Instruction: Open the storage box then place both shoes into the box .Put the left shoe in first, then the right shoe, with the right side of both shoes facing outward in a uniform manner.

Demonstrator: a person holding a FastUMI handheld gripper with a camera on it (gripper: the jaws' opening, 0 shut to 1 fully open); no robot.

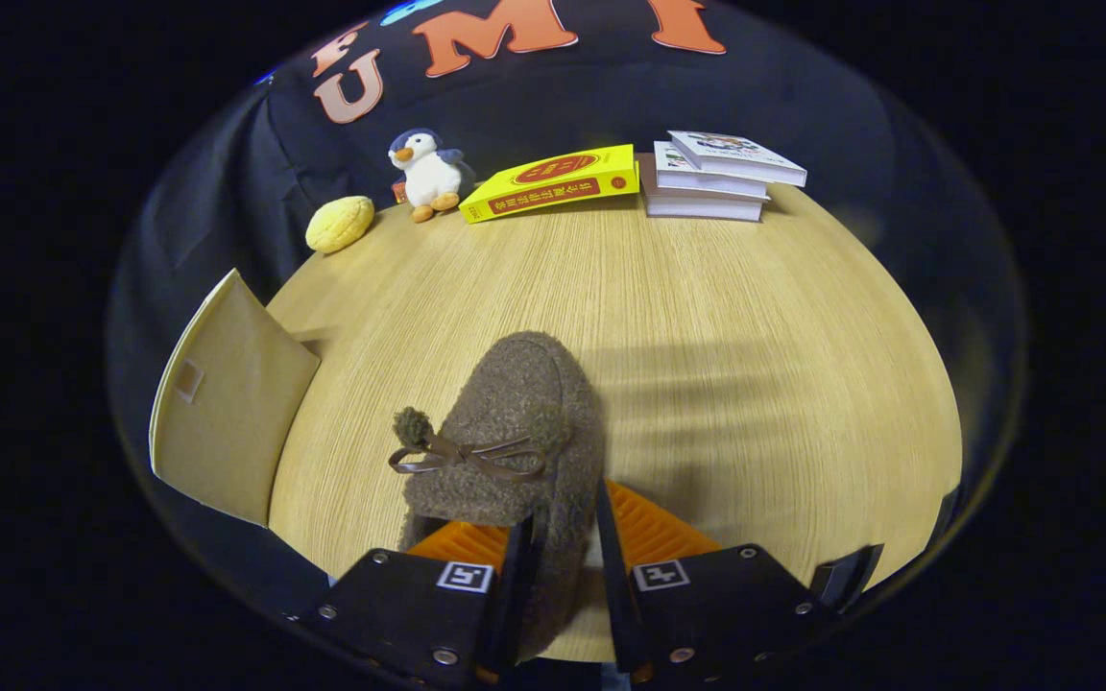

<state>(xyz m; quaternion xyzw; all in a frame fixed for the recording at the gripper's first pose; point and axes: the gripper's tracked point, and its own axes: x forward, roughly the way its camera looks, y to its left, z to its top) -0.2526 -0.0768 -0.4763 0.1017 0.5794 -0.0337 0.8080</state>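
Note:
A brown fuzzy shoe (515, 422) with a thin bow and a pompom points away from me, its toe out over the wooden table (755, 336). My gripper (563, 547) is shut on the shoe's side wall near the heel, one finger inside the opening and one outside. The shoe looks lifted a little off the table. To the left stands the raised tan lid of the storage box (227, 408), tilted open; the box body is hidden below it.
Along the far edge of the table sit a yellow bun-shaped toy (340, 224), a plush penguin (430, 174), a yellow book (553, 182) and a stack of white books (716, 178). Bare wood lies to the right of the shoe.

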